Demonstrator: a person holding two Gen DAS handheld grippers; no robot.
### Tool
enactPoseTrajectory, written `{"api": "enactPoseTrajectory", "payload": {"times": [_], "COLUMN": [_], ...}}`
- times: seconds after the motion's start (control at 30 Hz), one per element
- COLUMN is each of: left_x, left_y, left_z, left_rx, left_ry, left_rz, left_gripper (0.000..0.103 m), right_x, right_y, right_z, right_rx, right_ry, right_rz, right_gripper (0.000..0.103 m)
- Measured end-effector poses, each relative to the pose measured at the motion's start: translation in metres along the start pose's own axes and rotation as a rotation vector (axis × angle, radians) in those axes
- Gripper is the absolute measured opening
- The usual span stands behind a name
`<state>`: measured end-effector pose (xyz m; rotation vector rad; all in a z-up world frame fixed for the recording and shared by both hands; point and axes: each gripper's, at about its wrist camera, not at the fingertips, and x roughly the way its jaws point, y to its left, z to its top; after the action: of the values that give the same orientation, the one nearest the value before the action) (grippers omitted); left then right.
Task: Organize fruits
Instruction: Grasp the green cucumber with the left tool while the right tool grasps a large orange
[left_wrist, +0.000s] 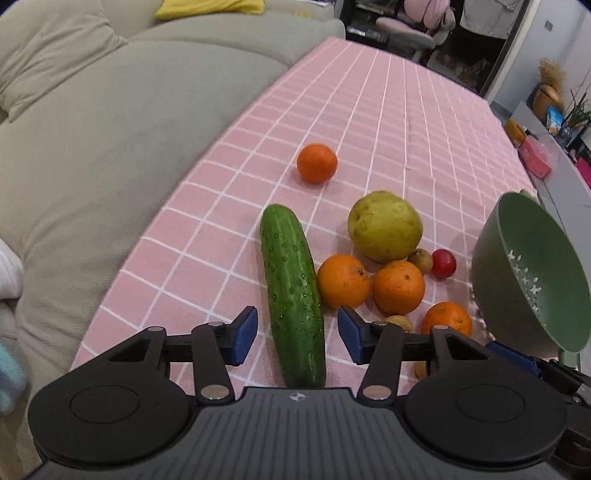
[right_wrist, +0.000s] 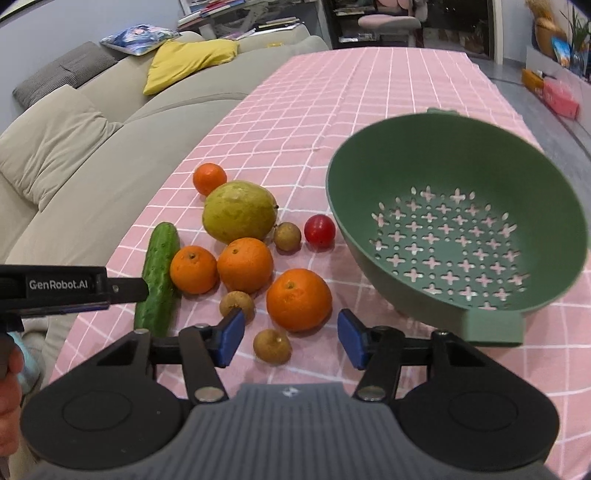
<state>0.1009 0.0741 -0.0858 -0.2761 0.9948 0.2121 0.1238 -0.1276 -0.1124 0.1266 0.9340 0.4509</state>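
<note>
My left gripper (left_wrist: 297, 338) is open, its blue pads either side of a green cucumber (left_wrist: 293, 291) without touching it. My right gripper (right_wrist: 291, 338) is open and empty, just behind an orange (right_wrist: 299, 299) and a small brown longan (right_wrist: 272, 346). Beside the cucumber lie two more oranges (right_wrist: 193, 269) (right_wrist: 245, 264), a yellow-green guava (right_wrist: 239, 211), a small tangerine (right_wrist: 209, 178), a red cherry tomato (right_wrist: 320, 230) and two more longans (right_wrist: 287, 236). An empty green colander (right_wrist: 458, 229) stands tilted at the right.
The pink checked tablecloth (right_wrist: 369, 92) runs far back. A beige sofa (right_wrist: 92, 155) with a yellow cushion (right_wrist: 184, 61) lines the table's left edge. The left gripper's body (right_wrist: 70, 288) shows at the left of the right wrist view.
</note>
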Motion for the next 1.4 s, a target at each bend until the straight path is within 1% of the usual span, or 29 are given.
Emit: {"api": "enactPoseTrajectory", "payload": {"times": [0.13, 0.27, 0.43, 0.6, 0.67, 0.7, 0.73, 0.83, 0.97, 1.07, 1.13, 1.17, 1.23, 1.33, 1.4], "left_x": [0.015, 0.029, 0.042, 0.052, 0.053, 0.053, 0.052, 0.051, 0.044, 0.037, 0.038, 0.039, 0.038, 0.038, 0.037], "left_y": [-0.004, -0.007, -0.016, -0.018, -0.018, -0.018, -0.018, -0.018, -0.018, -0.015, -0.013, -0.013, -0.013, -0.011, -0.009], "left_z": [0.001, 0.005, 0.008, 0.011, 0.011, 0.012, 0.012, 0.011, 0.008, 0.003, 0.0, -0.001, -0.001, 0.002, 0.003], "left_rx": [0.016, 0.037, 0.108, 0.135, 0.144, 0.14, 0.133, 0.14, 0.145, 0.124, 0.112, 0.108, 0.109, 0.104, 0.08], "left_ry": [0.03, 0.053, 0.05, 0.061, 0.059, 0.06, 0.062, 0.07, 0.118, 0.173, 0.187, 0.18, 0.136, 0.11, 0.103], "left_rz": [0.011, 0.03, 0.071, 0.081, 0.077, 0.062, 0.052, 0.056, 0.073, 0.047, 0.037, 0.04, 0.046, 0.049, 0.041], "left_gripper": [0.06, 0.06, 0.06, 0.061, 0.057, 0.048, 0.047, 0.045, 0.045, 0.045, 0.046, 0.048, 0.053, 0.053, 0.053], "right_x": [0.013, 0.021, 0.029, 0.035, 0.036, 0.036, 0.037, 0.038, 0.035, 0.029, 0.028, 0.028, 0.029, 0.03, 0.031], "right_y": [-0.005, -0.008, -0.01, -0.01, -0.009, -0.009, -0.009, -0.008, -0.007, -0.007, -0.007, -0.007, -0.008, -0.01, -0.009], "right_z": [0.001, 0.002, 0.002, 0.002, 0.002, 0.002, 0.002, 0.002, 0.001, 0.0, -0.001, -0.002, -0.004, -0.005, -0.005], "right_rx": [0.023, 0.034, 0.036, 0.035, 0.03, 0.026, 0.021, 0.012, -0.013, -0.03, -0.033, -0.032, -0.035, -0.033, -0.029], "right_ry": [0.008, 0.005, 0.007, -0.003, -0.008, -0.01, -0.01, -0.009, -0.007, -0.007, -0.005, -0.003, -0.003, -0.01, -0.006], "right_rz": [0.0, 0.011, 0.016, 0.027, 0.028, 0.026, 0.024, 0.025, 0.016, 0.001, -0.007, -0.007, -0.006, 0.002, -0.002], "right_gripper": [0.054, 0.048, 0.048, 0.048, 0.048, 0.047, 0.046, 0.045, 0.044, 0.044, 0.044, 0.044, 0.044, 0.046, 0.047]}}
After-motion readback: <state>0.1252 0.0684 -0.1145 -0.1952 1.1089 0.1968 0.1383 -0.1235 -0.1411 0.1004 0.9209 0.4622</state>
